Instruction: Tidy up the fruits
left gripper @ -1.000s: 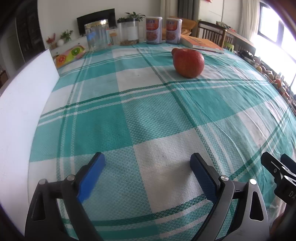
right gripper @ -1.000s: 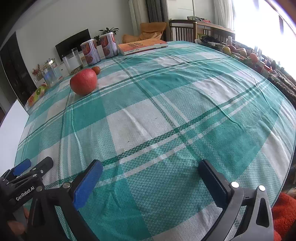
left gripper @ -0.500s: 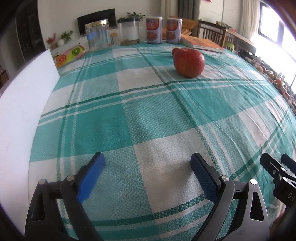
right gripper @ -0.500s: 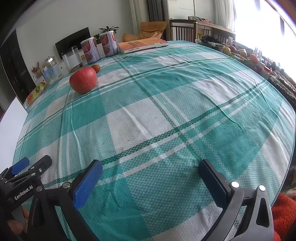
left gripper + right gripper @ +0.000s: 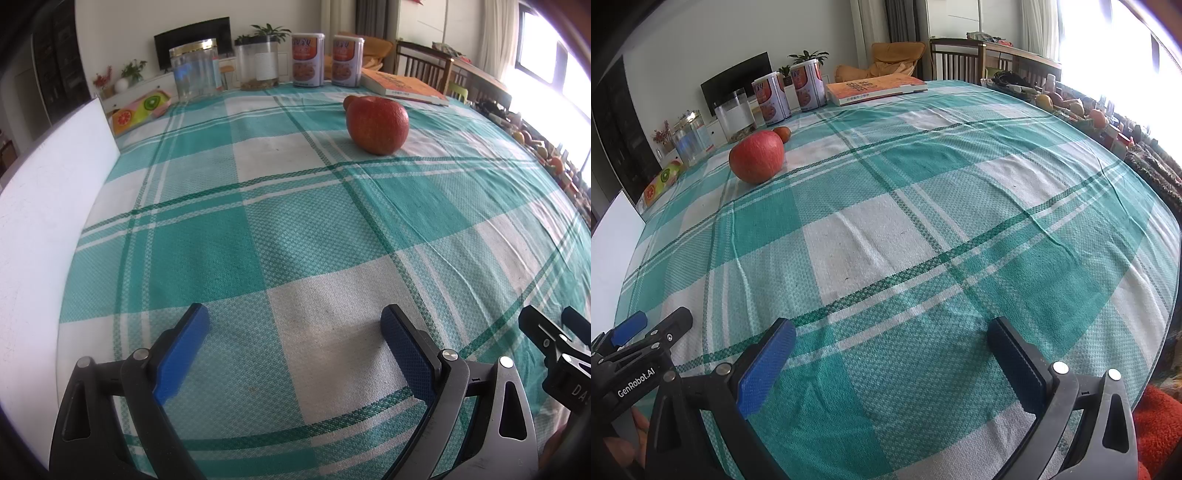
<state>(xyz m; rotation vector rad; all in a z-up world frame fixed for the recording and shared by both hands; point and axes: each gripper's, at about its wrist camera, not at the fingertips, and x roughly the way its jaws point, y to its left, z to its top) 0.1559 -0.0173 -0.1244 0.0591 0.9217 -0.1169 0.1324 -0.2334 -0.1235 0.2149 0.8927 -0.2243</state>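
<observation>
Green-check cloth, both grippers edging fwd toward the fruit.

Vs 1 s ago the big red fruit (image 5: 378,124) sits a touch larger in both views, so the approach has begun but nothing is picked yet. Left gripper (image 5: 295,332) and right gripper (image 5: 892,345): jaws wide, empty, low near the table's front edge. Count: 1 big fruit mid-far on tablecloth (image 5: 923,229), 1 small orange fruit (image 5: 782,133) just behind it, 2 cans (image 5: 308,61), 2 clear jars (image 5: 192,72), 1 book (image 5: 875,88).
</observation>
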